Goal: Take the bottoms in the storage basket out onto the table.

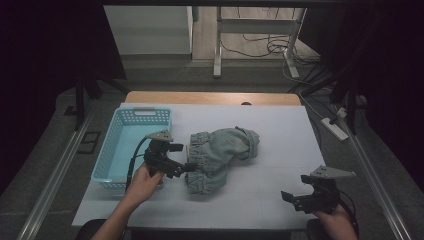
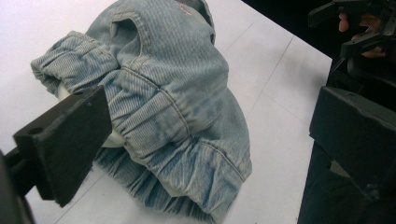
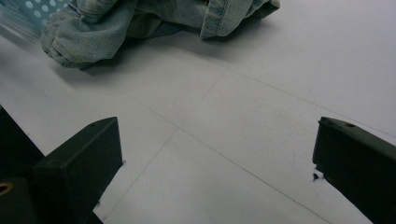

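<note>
Our left tongs point(image 1: 186, 167) and right tongs point(image 1: 291, 198) are black, each topped by a grey three-cornered plate and trailing a black cable.

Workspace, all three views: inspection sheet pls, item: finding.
Surface: white-covered table, faint fold lines, wooden edge at the far side.
Job's things: crumpled light-blue denim garment mid-table; turquoise perforated plastic basket at its left, contents cannot be told.
Clutter: nothing seen.
Grippers: left gripper open, at the garment's left edge, grip not confirmed; right gripper open, over bare table near the front right corner.
Cables: black cable trails from the left gripper; loose wires on the floor beyond.
Surroundings: metal frame legs, white power strip, dim room.
</note>
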`<state>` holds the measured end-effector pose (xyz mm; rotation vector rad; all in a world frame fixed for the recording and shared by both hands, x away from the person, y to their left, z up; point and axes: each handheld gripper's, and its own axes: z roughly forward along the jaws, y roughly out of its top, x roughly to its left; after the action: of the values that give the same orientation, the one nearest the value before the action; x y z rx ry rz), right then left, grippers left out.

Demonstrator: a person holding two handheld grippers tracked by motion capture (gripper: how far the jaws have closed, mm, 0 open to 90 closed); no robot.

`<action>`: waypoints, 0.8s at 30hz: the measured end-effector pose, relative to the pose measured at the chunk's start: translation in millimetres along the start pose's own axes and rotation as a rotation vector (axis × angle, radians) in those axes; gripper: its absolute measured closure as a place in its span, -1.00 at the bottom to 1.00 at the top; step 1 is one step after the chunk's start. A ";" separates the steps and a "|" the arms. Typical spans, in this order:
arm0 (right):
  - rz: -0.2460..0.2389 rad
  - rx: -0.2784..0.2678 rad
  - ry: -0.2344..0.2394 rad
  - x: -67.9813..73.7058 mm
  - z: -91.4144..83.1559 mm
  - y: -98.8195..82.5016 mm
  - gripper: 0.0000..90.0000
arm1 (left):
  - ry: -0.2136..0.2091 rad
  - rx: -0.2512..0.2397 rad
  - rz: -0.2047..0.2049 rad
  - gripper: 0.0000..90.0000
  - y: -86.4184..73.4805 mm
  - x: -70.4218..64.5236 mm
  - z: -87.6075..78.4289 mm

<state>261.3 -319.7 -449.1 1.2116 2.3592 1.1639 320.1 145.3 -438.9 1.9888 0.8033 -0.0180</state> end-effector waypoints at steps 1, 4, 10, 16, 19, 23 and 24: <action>0.000 0.000 0.000 0.0 0.0 0.0 -0.96 | 0.002 0.000 0.000 -1.00 -0.6 -0.4 -0.9; -0.002 0.003 -0.001 0.1 0.0 0.1 -0.96 | 0.007 -0.001 -0.002 -1.00 -2.1 -1.0 -3.3; -0.001 0.003 -0.001 0.0 0.2 0.1 -0.96 | 0.011 -0.005 -0.008 -1.00 -6.0 -1.0 -8.5; -0.002 0.005 -0.003 0.2 0.4 0.2 -0.96 | 0.016 -0.006 -0.012 -1.00 -9.3 -1.4 -12.5; 0.000 0.006 -0.004 0.2 0.4 0.3 -0.96 | 0.021 -0.005 -0.013 -1.00 -11.2 -2.0 -14.6; -0.002 0.006 -0.005 0.4 0.5 0.3 -0.96 | 0.023 -0.008 -0.018 -1.00 -14.3 -2.2 -17.4; -0.003 0.007 -0.005 0.4 0.5 0.3 -0.96 | 0.023 -0.009 -0.021 -1.00 -14.9 -2.3 -18.2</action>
<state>261.5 -318.9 -449.2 1.2112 2.3625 1.1519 304.6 163.2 -439.8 1.9752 0.8376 -0.0033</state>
